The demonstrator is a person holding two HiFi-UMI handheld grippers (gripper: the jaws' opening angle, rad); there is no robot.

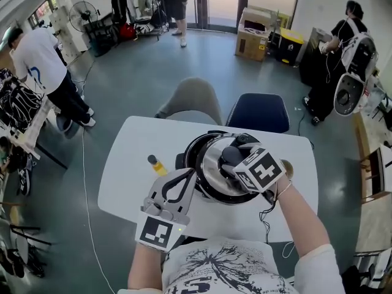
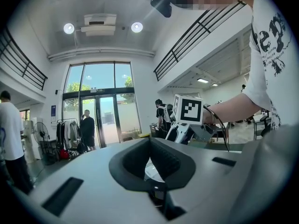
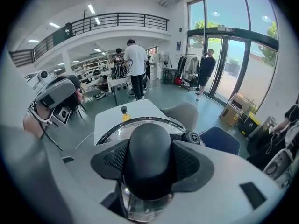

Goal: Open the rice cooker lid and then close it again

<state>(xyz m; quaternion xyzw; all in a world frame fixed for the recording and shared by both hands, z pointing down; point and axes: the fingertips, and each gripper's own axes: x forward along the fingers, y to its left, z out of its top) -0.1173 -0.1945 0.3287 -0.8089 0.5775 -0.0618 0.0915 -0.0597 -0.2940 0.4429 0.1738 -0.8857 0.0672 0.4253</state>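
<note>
A white table [image 1: 125,164] is seen under both grippers, spreading out well to either side of them. Beyond the grippers, at the table's far edge, two chairs are drawn up. A grey chair [image 1: 193,100] is set ahead of the left gripper and a blue chair [image 1: 260,112] ahead of the right one.

The rice cooker [image 1: 182,160] is placed near the table's middle, directly under the right gripper, and its dark body is seen just ahead of the left gripper's tips. Its lid [image 1: 211,167], glass with a metal rim, is spread over the cooker's mouth beneath the right gripper. Whether the lid is seated on the pot or raised off it cannot be told.

The right gripper [image 3: 149,164] is pointed steeply down from the near right. Its jaws are clamped on the lid's black knob [image 3: 149,143], with one pad pressed against each side of it.

The left gripper [image 1: 187,175] is held level just to the left of the right gripper, on the cooker's near-left side. Its jaws are brought together at the tips and nothing is gripped between them. The tips are close by the lid's rim, but contact cannot be made out.

A small yellow bottle [image 1: 157,165] with a black cap is stood on the table just left of the left gripper's tips, apart from the cooker.
</note>
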